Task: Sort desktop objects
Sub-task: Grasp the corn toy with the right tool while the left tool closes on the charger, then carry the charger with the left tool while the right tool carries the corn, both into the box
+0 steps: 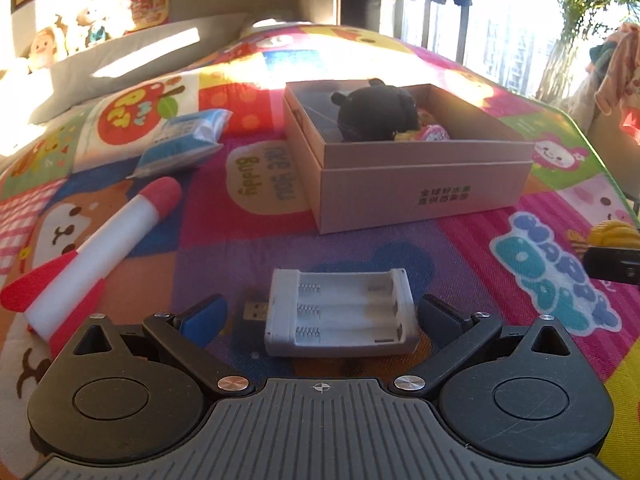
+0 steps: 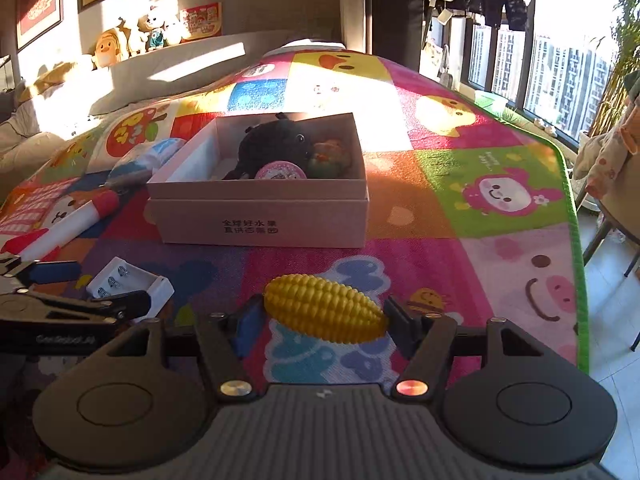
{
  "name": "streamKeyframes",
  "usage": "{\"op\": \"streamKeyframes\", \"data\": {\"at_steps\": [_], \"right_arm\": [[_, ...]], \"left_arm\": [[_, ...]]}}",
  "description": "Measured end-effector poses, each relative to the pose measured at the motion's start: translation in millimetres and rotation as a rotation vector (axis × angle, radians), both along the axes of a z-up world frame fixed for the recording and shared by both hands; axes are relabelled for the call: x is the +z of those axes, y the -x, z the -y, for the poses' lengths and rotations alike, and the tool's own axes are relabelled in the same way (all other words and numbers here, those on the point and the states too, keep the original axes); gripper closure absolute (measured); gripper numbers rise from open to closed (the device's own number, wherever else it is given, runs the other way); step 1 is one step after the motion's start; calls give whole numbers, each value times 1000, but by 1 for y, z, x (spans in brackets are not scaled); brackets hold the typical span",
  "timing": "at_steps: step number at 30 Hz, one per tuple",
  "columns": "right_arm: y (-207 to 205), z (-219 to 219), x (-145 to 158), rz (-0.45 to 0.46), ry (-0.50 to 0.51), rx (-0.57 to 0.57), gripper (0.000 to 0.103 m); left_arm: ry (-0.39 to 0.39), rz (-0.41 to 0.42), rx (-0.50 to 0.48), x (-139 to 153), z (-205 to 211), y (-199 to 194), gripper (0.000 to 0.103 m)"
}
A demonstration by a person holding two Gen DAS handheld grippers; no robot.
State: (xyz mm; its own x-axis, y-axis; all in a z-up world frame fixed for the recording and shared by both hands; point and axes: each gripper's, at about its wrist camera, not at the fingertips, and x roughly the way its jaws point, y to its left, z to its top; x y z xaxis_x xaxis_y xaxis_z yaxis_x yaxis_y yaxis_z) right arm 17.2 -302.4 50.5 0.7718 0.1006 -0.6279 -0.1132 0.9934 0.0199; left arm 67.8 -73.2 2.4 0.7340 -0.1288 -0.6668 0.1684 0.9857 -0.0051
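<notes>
A white three-slot battery case (image 1: 340,314) with a USB plug (image 1: 256,312) lies on the colourful play mat, between the fingers of my left gripper (image 1: 320,314). That gripper is open, and its left finger stands clear of the case. The case (image 2: 128,282) and the left gripper (image 2: 96,286) also show at the left of the right wrist view. My right gripper (image 2: 326,320) is shut on a yellow toy corn cob (image 2: 326,308), one pad at each end. The corn (image 1: 612,234) also peeks in at the right edge of the left wrist view.
A pink cardboard box (image 1: 424,188) (image 2: 260,220) stands ahead, holding a black plush toy (image 2: 276,144), a pink round tin (image 2: 280,170) and a green-orange toy (image 2: 330,158). A red-and-white foam rocket (image 1: 104,248) and a blue tissue packet (image 1: 184,140) lie to the left. The mat's green edge (image 2: 576,240) drops to the floor on the right.
</notes>
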Motion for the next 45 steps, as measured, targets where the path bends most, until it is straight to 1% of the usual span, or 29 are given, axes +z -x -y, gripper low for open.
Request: {"op": "streamKeyframes", "data": {"at_steps": [1, 6, 8, 9, 11, 14, 16, 18, 20, 22, 24, 26, 27, 29, 30, 32, 34, 35, 36, 38, 40, 42, 45], "right_arm": [[5, 4, 2, 1, -6, 5, 38], [24, 14, 9, 5, -29, 41, 38], [29, 11, 10, 13, -26, 58, 38], [31, 9, 12, 20, -22, 67, 38], [36, 5, 15, 35, -15, 88, 38], [42, -1, 23, 53, -6, 118, 38], [48, -2, 31, 81, 7, 141, 38], [54, -5, 44, 128, 39, 167, 38], [54, -7, 62, 191, 64, 177, 38], [51, -6, 81, 243, 57, 180, 38], [44, -3, 99, 283, 42, 173, 38], [32, -1, 112, 319, 35, 156, 38], [23, -1, 117, 328, 28, 147, 38], [-4, -1, 126, 318, -5, 132, 38], [-21, -2, 129, 305, -29, 120, 38], [-56, -6, 131, 292, -76, 113, 38], [-94, -10, 127, 209, -100, 105, 29], [-108, -10, 122, 180, -113, 77, 29], [-114, -9, 118, 166, -115, 63, 29], [-115, -6, 108, 159, -108, 70, 29], [-113, -3, 96, 146, -94, 61, 29], [-114, -1, 83, 105, -98, 41, 29], [-118, -3, 64, 46, -92, 25, 29]], "left_arm": [[-4, -15, -3, -2, 1, -3, 0], [-27, -11, -33, -3, 6, -6, 0], [-44, 0, -52, -3, 9, -3, 4], [-47, 8, -62, -2, 10, -1, 9], [-45, 10, -78, 0, 10, 4, 9], [-31, 37, -103, 7, 8, 19, 9], [-8, 83, -135, 24, 7, 28, 9], [14, 153, -158, 49, 8, 33, 9], [37, 233, -180, 77, 9, 34, 9], [59, 299, -202, 101, 10, 31, 9], [63, 344, -213, 118, 12, 22, 9], [55, 385, -203, 128, 17, 4, 9], [60, 397, -195, 131, 19, -7, 9], [93, 414, -201, 132, 21, -33, 8], [104, 408, -211, 129, 22, -45, 6], [112, 335, -191, 118, 22, -72, 5], [107, 270, -144, 107, 13, -79, 5], [94, 255, -131, 102, 8, -74, 3], [75, 250, -123, 96, 5, -67, 2], [3, 237, -99, 79, -8, -48, 2], [-32, 206, -84, 60, -16, -31, 1], [-26, 160, -81, 42, -25, -19, 1], [2, 101, -30, 23, -41, -2, 1]]}}
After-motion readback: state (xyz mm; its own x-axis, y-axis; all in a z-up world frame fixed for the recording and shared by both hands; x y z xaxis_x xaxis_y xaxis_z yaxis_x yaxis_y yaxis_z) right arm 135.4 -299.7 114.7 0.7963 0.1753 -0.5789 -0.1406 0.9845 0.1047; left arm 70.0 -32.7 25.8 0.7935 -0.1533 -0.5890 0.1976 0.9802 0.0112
